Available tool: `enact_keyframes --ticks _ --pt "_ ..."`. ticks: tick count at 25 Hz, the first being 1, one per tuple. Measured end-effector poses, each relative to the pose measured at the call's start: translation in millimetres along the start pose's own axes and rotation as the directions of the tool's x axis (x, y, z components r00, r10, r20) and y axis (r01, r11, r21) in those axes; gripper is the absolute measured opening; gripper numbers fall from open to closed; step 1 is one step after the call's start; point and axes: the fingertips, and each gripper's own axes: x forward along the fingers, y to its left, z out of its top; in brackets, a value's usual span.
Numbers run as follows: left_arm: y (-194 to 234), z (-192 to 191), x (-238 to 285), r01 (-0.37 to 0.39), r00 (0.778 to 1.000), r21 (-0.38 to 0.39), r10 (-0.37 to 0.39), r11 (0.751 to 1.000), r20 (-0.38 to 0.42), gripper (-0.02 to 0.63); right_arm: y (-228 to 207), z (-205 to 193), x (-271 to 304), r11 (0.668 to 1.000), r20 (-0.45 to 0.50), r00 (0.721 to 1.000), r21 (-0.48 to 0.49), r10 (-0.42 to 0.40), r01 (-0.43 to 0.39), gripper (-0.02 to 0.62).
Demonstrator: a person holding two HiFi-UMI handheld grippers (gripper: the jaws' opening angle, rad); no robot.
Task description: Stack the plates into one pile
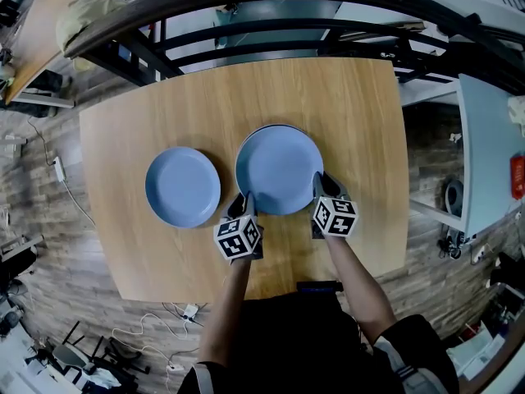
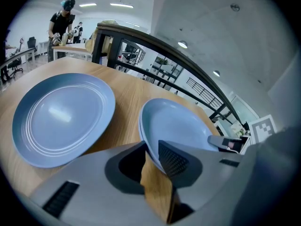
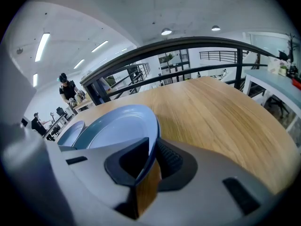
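Note:
Two blue plates lie on the wooden table (image 1: pixel 361 105). The left plate (image 1: pixel 183 186) (image 2: pixel 61 117) lies alone. The right plate (image 1: pixel 279 169) (image 2: pixel 178 124) (image 3: pixel 117 128) rests on top of another blue plate, whose rim shows just under it in the left gripper view. My left gripper (image 1: pixel 244 208) (image 2: pixel 151 159) straddles the near-left rim of the top plate, with a sliver of table showing beside the rim, so it is open. At the near-right rim, my right gripper (image 1: pixel 321 189) (image 3: pixel 151 158) is shut on that plate.
A dark metal railing (image 1: pixel 271 6) runs along the table's far edge. The table's near edge (image 1: pixel 271 290) is close behind both grippers. Wooden floor with cables (image 1: pixel 57 171) lies to the left, and a white desk (image 1: pixel 492 138) stands at the right.

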Motion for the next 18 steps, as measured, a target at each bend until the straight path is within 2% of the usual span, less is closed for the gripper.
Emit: enact_keyframes --ticks 3,12,18 --pt "0.5 0.8 1.3 -0.017 1.000 0.020 0.018 1.000 -0.021 0.098 1.0 -0.5 0.9 1.000 -0.005 1.000 -0.027 -0.005 0.005 0.071" --pt "3.4 6.6 2.3 -0.041 0.999 0.052 0.041 0.998 0.001 0.103 3.3 -1.2 3.6 0.999 -0.009 1.000 -0.050 -0.011 0.011 0.087" --pt "7.0 5.3 0.5 -0.042 0.999 0.052 0.042 0.998 0.008 0.103 5.8 -3.8 4.4 0.998 -0.010 1.000 -0.065 -0.009 0.009 0.125"
